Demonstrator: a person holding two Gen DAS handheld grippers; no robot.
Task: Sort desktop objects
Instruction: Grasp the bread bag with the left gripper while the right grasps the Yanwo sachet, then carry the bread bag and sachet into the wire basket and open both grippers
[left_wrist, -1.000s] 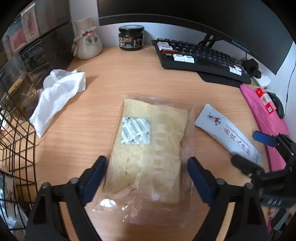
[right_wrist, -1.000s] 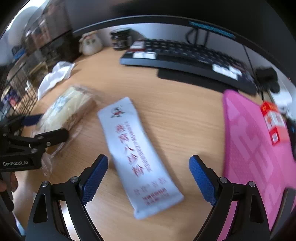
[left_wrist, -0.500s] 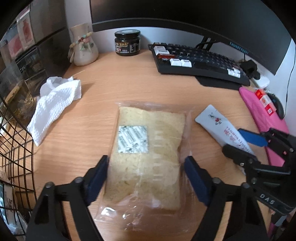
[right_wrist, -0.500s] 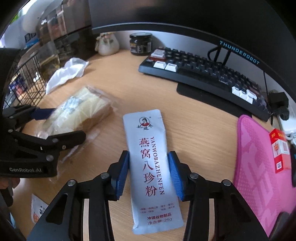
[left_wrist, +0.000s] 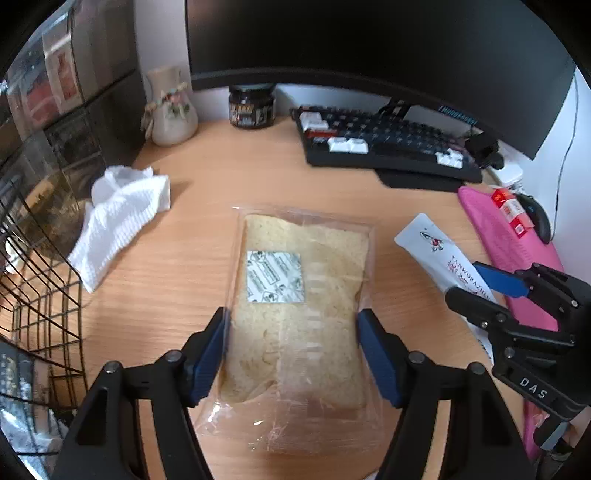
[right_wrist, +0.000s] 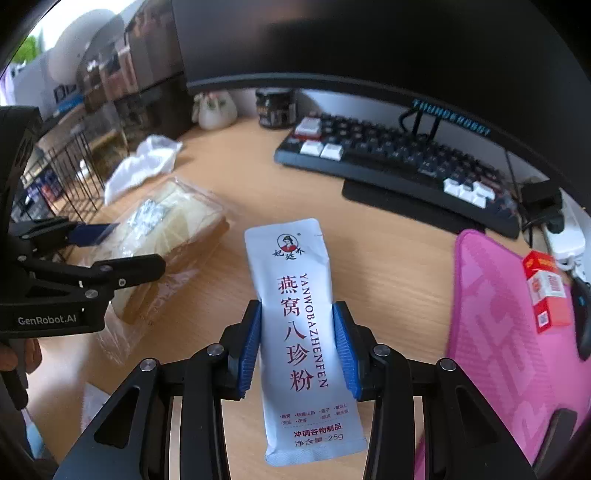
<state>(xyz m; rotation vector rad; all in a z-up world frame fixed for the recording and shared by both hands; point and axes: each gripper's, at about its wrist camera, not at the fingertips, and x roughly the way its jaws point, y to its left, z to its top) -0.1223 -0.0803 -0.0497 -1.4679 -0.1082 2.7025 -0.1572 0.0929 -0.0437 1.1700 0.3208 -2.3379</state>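
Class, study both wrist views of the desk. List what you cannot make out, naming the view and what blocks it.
1. Jar label: left wrist view, blurred.
2. Wire basket contents: left wrist view, cut by the edge.
3. Sachet small print: right wrist view, too small.
4. Red box text: right wrist view, too small.
5. Bread bag near end: left wrist view, behind the left tool.

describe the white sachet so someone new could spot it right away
Start at the black keyboard under the monitor and come toward the near desk edge. Between the bagged bread and the pink mat is the white sachet, pinched in the right tongs. It alone is slim, with red Chinese characters.
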